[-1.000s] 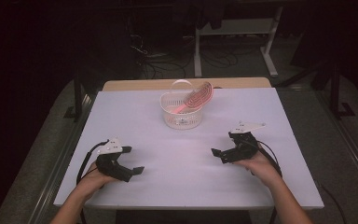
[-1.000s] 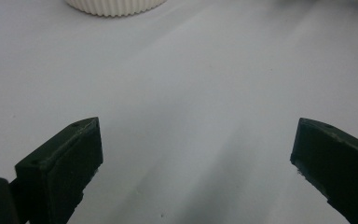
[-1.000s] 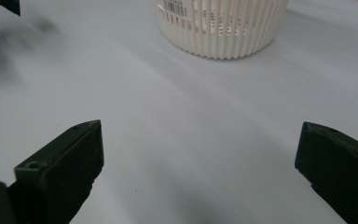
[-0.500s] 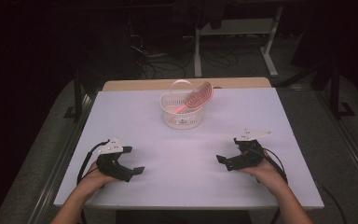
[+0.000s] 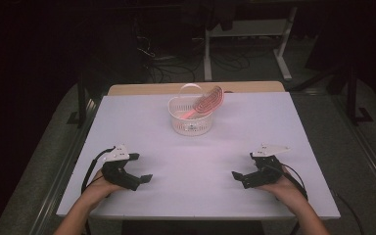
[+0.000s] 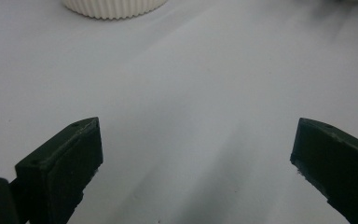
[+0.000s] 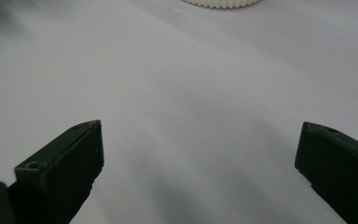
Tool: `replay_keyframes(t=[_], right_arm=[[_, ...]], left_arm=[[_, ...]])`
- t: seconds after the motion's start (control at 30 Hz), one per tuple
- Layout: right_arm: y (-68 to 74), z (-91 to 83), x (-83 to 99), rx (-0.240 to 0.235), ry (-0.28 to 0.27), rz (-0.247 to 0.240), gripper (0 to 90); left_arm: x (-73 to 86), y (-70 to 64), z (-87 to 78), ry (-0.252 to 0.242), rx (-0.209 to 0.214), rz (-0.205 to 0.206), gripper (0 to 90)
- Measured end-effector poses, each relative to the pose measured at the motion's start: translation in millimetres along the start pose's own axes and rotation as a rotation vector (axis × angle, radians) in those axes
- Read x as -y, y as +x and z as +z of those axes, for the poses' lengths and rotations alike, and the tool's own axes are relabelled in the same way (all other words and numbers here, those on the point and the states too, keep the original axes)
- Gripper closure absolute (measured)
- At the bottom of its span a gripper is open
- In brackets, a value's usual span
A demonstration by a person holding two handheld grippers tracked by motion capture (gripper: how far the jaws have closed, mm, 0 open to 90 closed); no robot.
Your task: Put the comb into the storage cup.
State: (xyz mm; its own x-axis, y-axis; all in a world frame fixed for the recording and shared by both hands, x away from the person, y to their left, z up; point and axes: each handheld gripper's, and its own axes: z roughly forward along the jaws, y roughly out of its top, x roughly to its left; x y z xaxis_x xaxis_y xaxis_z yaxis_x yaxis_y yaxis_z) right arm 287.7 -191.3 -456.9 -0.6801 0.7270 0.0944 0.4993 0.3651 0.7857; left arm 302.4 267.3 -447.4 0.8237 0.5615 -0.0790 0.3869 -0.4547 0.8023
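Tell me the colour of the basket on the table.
White; the basket shows best in the high view.

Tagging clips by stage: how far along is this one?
Looks done: the pink ridged comb-like piece already leans inside the white slotted plastic basket at the table's far middle. In hand: nothing. The left gripper and right gripper rest near the front edge of the white table, jaws wide apart and empty. Left: nothing loose shows on the tabletop.

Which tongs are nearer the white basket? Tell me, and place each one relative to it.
Left, though only slightly. The left tongs sit at the table's near edge, toward the person and left of the white basket. The right tongs sit near the same edge, to its right, both open.
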Motion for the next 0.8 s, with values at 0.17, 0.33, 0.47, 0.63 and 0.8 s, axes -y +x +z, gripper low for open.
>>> replay_keyframes(t=[0.17, 0.33, 0.47, 0.63, 0.8], right_arm=[[-1.9, -6.2, 5.9, 0.01, -0.006, 0.008, 0.9], [-2.0, -9.0, 11.6, 0.007, 0.009, 0.007, 0.9], [-1.6, -8.6, 12.5, 0.011, 0.018, 0.0, 0.9], [-1.5, -7.8, 13.4, 0.008, 0.027, -0.007, 0.9], [-1.5, -7.7, 13.4, 0.008, 0.027, -0.011, 0.9]], left_arm=[[0.1, -0.8, 0.1, 0.001, 0.0, 0.002, 2.0], [0.3, -1.0, 0.3, 0.002, 0.002, 0.003, 2.0], [0.6, -0.9, 0.3, 0.002, 0.005, 0.004, 2.0], [0.6, -1.2, 0.5, 0.001, 0.006, 0.006, 2.0], [0.6, -1.2, 0.4, 0.001, 0.006, 0.004, 2.0]])
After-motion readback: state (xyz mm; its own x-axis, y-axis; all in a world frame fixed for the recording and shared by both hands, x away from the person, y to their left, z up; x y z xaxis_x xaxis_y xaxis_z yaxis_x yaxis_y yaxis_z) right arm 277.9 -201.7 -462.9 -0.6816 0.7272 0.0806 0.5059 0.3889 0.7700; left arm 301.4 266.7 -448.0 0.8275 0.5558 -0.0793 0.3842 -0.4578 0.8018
